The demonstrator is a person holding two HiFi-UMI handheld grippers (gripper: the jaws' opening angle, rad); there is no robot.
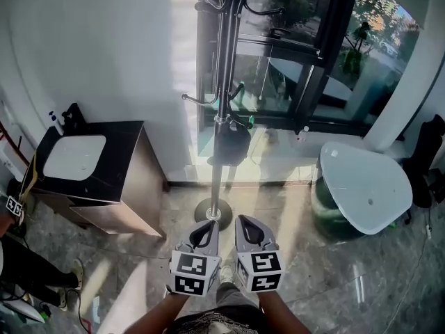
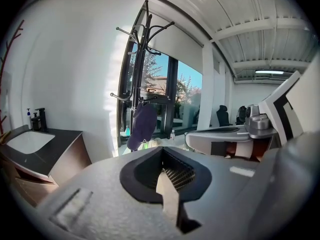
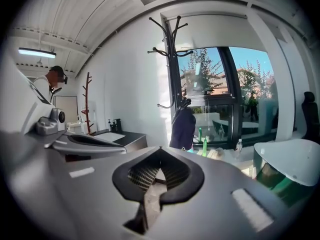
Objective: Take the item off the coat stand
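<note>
A black coat stand (image 1: pixel 224 110) rises in front of the window, its round base (image 1: pixel 212 211) on the marble floor. A dark cap (image 1: pixel 233 145) hangs from one of its lower hooks. The left gripper view shows the cap (image 2: pixel 142 126) ahead and slightly left. In the right gripper view the cap (image 3: pixel 182 129) hangs just right of centre. Both grippers are held low and side by side, near the stand's base and well short of the cap. My left gripper (image 1: pixel 208 226) is shut and empty, and so is my right gripper (image 1: pixel 247 223).
A black cabinet with a white sink (image 1: pixel 73 157) stands at the left wall. A white round table (image 1: pixel 365 186) on a green base is at the right, with a black chair (image 1: pixel 427 160) beyond. A person's leg (image 1: pixel 28 270) shows at lower left. A person (image 3: pixel 50 83) stands far left.
</note>
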